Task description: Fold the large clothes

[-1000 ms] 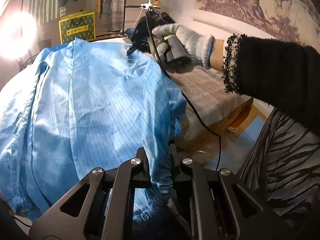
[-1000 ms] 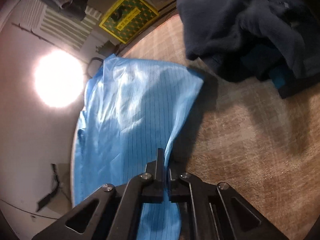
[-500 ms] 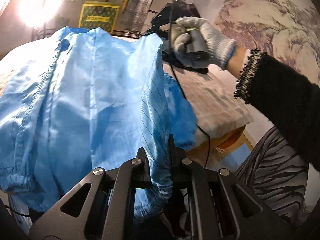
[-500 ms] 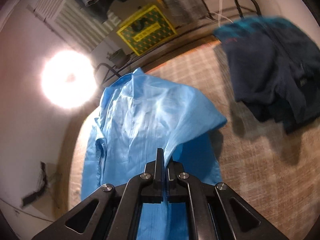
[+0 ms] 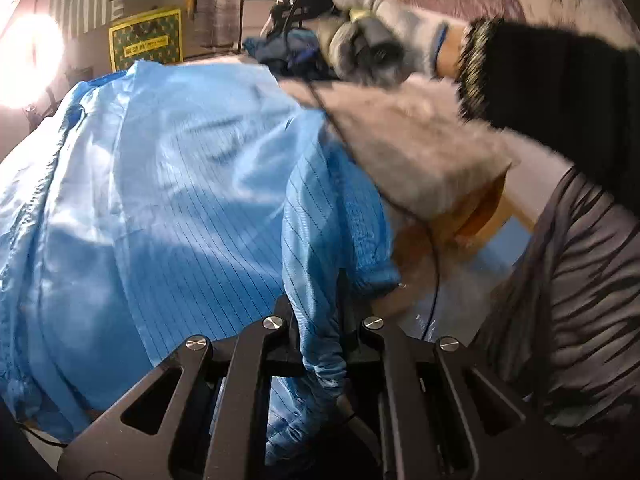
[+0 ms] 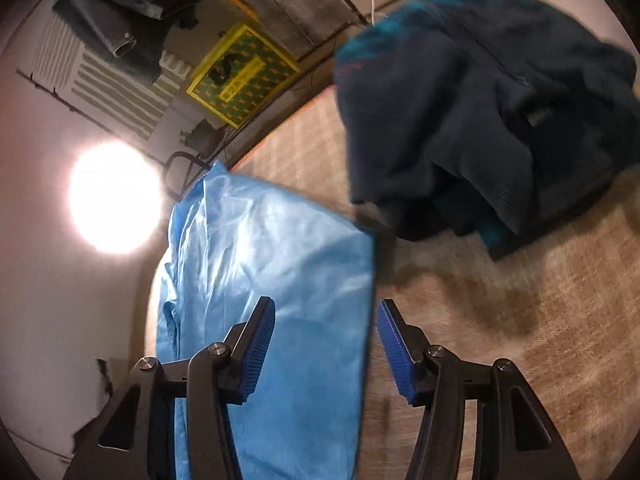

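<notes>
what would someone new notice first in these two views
A big light blue garment fills the table, one edge pinched in the left gripper. The right gripper hangs over its folded edge, jaws opening, nothing clamped. A dark clothes pile sits behind.

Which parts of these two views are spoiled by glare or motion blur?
Left wrist view: the lamp blows out the upper left, and the gloved hand is smeared by motion. Right wrist view: the same lamp burns a white disc, and the dark clothes pile is blurred; the blue garment stays fairly sharp.
</notes>
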Motion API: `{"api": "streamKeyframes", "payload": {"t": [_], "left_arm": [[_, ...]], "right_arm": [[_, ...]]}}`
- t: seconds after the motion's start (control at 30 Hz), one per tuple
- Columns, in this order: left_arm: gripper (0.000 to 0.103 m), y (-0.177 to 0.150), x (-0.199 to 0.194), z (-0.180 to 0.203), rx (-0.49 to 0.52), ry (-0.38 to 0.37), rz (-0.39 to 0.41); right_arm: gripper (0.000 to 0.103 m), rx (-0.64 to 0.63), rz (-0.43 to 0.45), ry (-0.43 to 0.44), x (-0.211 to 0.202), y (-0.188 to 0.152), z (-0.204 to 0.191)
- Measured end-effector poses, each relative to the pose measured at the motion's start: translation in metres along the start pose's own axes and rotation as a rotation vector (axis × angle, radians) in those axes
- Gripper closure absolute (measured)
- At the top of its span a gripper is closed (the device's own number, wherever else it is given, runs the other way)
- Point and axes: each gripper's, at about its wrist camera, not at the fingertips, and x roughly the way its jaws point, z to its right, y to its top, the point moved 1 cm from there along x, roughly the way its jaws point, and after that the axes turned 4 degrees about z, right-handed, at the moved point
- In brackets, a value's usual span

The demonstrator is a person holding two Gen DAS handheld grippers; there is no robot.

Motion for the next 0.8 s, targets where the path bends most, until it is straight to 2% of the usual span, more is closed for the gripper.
{"api": "streamKeyframes", "payload": {"t": [0.07,0.13,0.17,0.2,0.27,0.4,0.53,0.6,0.73,0.77,0.8], "left_arm": [[0.095,-0.004,0.009,0.000,0.005,0.006,-0.028],[0.085,-0.006,0.010,0.000,0.012,0.002,-0.028],[0.073,-0.006,0.008,0.002,0.016,-0.004,-0.018],[0.053,-0.005,0.006,0.004,0.023,-0.002,-0.010],[0.038,-0.002,0.006,0.015,0.065,0.013,0.022],[0.037,0.001,0.022,0.045,0.194,0.074,0.024],[0.036,-0.003,0.044,0.068,0.369,0.224,0.029],[0.028,-0.008,0.056,0.074,0.442,0.283,0.035],[0.029,-0.012,0.072,0.083,0.551,0.390,0.043],[0.038,-0.012,0.072,0.082,0.556,0.395,0.047],[0.061,-0.009,0.071,0.079,0.560,0.415,0.063]], "right_arm": [[0.046,-0.018,0.000,0.034,-0.008,0.002,0.006],[0.046,-0.020,0.007,0.101,-0.023,0.005,0.017],[0.046,-0.019,0.012,0.117,-0.030,0.006,0.022],[0.046,-0.019,0.020,0.136,-0.040,0.007,0.028],[0.045,-0.010,0.044,0.170,-0.062,0.008,0.044],[0.044,0.067,0.106,0.252,-0.104,0.009,0.079],[0.044,0.101,0.178,0.307,-0.148,0.005,0.106],[0.043,0.107,0.195,0.327,-0.161,0.003,0.113],[0.043,0.130,0.191,0.370,-0.166,-0.002,0.124],[0.043,0.133,0.185,0.370,-0.165,-0.004,0.125],[0.043,0.133,0.176,0.368,-0.161,-0.005,0.124]]}}
